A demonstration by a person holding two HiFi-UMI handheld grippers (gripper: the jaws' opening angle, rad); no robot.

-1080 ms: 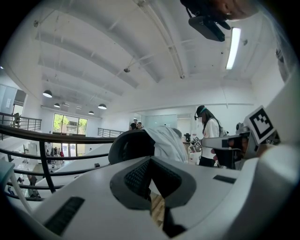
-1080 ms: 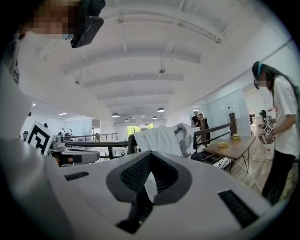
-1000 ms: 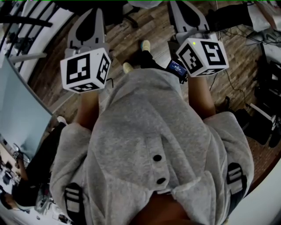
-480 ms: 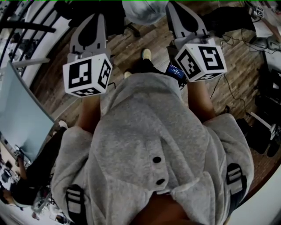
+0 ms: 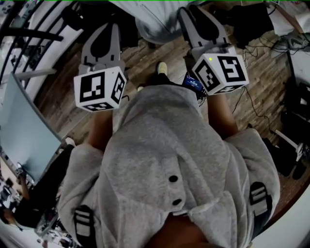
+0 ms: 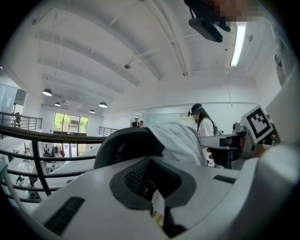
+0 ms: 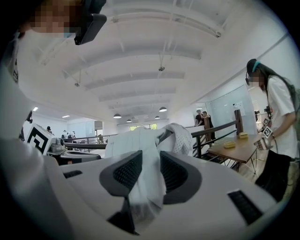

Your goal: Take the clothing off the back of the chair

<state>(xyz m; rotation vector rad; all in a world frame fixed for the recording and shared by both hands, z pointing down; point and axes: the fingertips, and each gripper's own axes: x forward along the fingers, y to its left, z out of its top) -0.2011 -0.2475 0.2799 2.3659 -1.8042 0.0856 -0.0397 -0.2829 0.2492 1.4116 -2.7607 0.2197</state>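
Observation:
A white garment (image 5: 155, 22) hangs over the back of a black chair (image 6: 124, 145) just ahead of both grippers. In the left gripper view the garment (image 6: 180, 140) lies to the right of the chair back. My left gripper (image 5: 104, 31) points at the chair with its jaws (image 6: 151, 161) together and nothing between them. My right gripper (image 5: 191, 14) is right at the cloth. Its jaws (image 7: 146, 154) are opening, and the garment (image 7: 136, 143) fills the narrow gap between them. The pads do not clamp it.
A person in a white top (image 7: 274, 117) stands at the right beside a wooden table (image 7: 234, 147) and a railing (image 7: 215, 131). Another person (image 6: 204, 124) stands behind the chair. A glass panel (image 5: 24, 126) is at my left, and cables and gear (image 5: 290, 121) lie on the floor at the right.
Both grippers have moved forward toward the chair. The white garment now shows much larger at the top of the head view.

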